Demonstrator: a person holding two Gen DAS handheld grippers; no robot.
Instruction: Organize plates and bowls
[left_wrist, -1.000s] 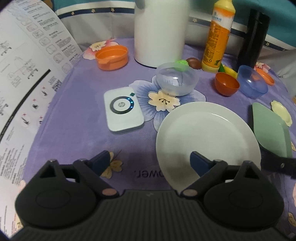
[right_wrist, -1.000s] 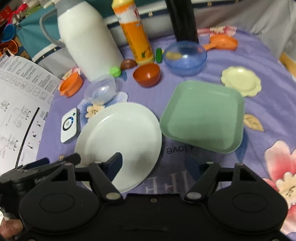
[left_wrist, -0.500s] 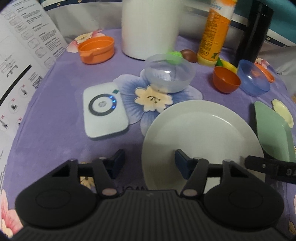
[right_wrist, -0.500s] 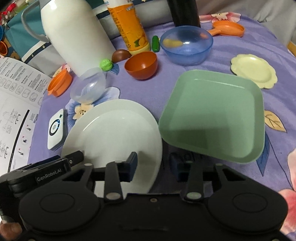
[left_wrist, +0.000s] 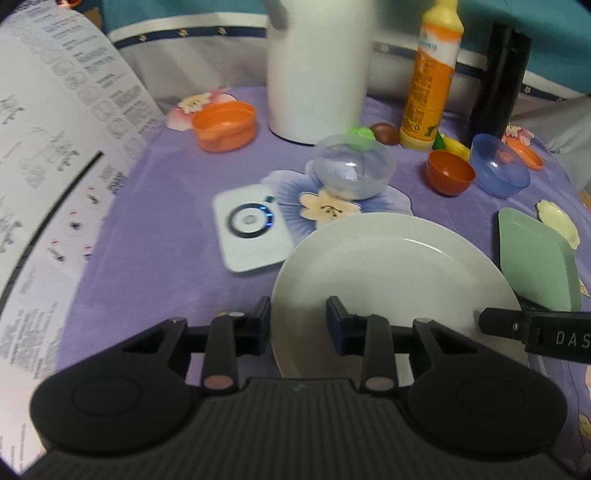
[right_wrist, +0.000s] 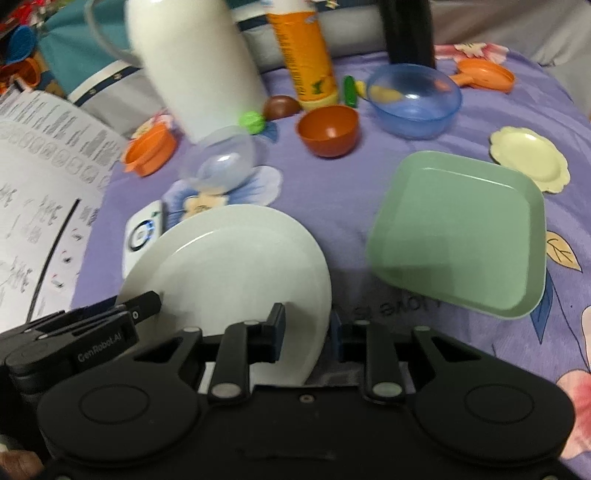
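Both tools are working on the white plate (left_wrist: 399, 266), which is sitting on the purple flowered cloth (left_wrist: 155, 229) covering the surface. The left tool (left_wrist: 298, 322) is straddling the plate's near left rim, one finger outside the edge and the other over the plate's face; its jaws are closing, and whether the pads are already pressing the rim cannot be told. The right tool (right_wrist: 307, 334) is straddling the plate's near right rim in the same way, jaws closing, with the rim between the fingers; here too firm contact cannot be told. In the right wrist view the plate is looking tilted, its near right edge raised off the cloth.

Taking the white plate as the landmark: the green square plate (right_wrist: 461, 229) is lying just to its right, apart from it. Beyond that green plate a small pale yellow scalloped dish (right_wrist: 528, 158) is resting. Behind the white plate a clear bowl (left_wrist: 352, 168) is sitting on a printed flower, and further right a brown-orange bowl (left_wrist: 448, 173) and a blue bowl (left_wrist: 498, 168) are standing side by side. A white device with a lit ring (left_wrist: 251, 227) is lying just left of the plate. Further back are an orange lid-like dish (left_wrist: 225, 125), a white jug (left_wrist: 317, 66), an orange bottle (left_wrist: 430, 74) and a black flask (left_wrist: 496, 77). A printed sheet (left_wrist: 48, 155) is curving up at far left.
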